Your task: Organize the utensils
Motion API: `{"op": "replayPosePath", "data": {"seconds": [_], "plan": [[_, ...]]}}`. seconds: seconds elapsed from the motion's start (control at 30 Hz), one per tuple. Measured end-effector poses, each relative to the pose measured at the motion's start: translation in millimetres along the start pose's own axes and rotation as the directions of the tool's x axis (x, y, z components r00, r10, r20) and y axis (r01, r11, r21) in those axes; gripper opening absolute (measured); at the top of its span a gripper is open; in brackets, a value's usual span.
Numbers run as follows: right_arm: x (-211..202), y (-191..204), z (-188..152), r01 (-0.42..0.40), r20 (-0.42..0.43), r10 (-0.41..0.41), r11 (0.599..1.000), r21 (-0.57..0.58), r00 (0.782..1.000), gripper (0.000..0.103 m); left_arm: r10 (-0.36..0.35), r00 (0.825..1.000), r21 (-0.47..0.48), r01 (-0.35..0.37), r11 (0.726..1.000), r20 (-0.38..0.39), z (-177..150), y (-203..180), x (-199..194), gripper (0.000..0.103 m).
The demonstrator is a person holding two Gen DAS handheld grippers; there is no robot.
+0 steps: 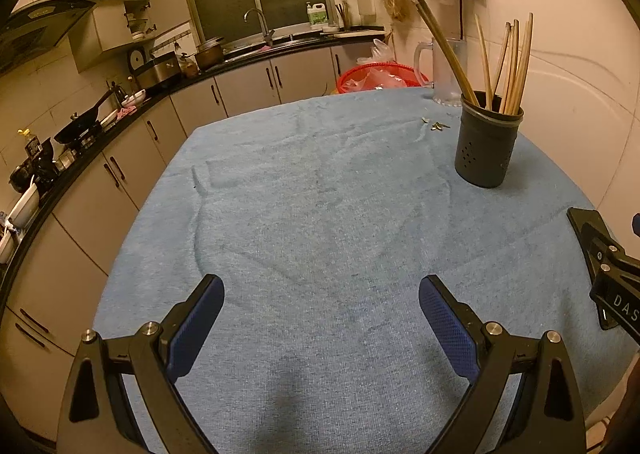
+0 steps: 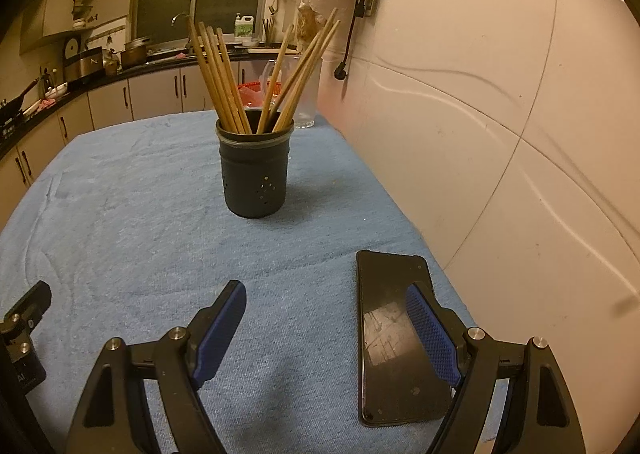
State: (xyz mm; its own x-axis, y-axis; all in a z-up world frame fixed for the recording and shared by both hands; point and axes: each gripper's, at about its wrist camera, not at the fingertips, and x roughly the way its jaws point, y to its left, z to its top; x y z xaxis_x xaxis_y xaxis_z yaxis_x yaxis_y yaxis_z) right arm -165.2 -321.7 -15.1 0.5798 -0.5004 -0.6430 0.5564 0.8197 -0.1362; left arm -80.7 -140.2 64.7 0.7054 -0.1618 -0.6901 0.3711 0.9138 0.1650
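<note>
A dark perforated utensil holder (image 1: pixel 487 143) (image 2: pixel 255 169) stands upright on the blue towel (image 1: pixel 312 213) (image 2: pixel 140 205), holding several wooden chopsticks (image 1: pixel 514 65) (image 2: pixel 224 77) that fan outward. In the left wrist view it is at the far right; in the right wrist view it is straight ahead. My left gripper (image 1: pixel 322 294) hovers open over bare towel, nothing between its fingers. My right gripper (image 2: pixel 326 300) is open too, well short of the holder, its right finger (image 2: pixel 430 334) over a phone. Part of the right gripper's body (image 1: pixel 608 266) shows at the left view's right edge.
A black phone (image 2: pixel 388 338) lies flat on the towel near the table's right edge, beside the white wall (image 2: pixel 500 113). A clear jug (image 1: pixel 446 69) and red basket (image 1: pixel 376 77) stand at the table's far end. Small scraps (image 1: pixel 436 125) lie near the holder. Kitchen counters (image 1: pixel 100 141) run along the left.
</note>
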Motion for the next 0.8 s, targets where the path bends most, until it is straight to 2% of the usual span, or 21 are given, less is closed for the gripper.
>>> {"op": "replayPosePath", "data": {"seconds": [0.8], "plan": [[-29.5,17.3,1.0,0.027,0.055,-0.024,0.998,-0.06,0.998,0.084,-0.042,0.998,-0.045,0.044,0.998,0.042,-6.8,19.9,-17.1,0.098]]}}
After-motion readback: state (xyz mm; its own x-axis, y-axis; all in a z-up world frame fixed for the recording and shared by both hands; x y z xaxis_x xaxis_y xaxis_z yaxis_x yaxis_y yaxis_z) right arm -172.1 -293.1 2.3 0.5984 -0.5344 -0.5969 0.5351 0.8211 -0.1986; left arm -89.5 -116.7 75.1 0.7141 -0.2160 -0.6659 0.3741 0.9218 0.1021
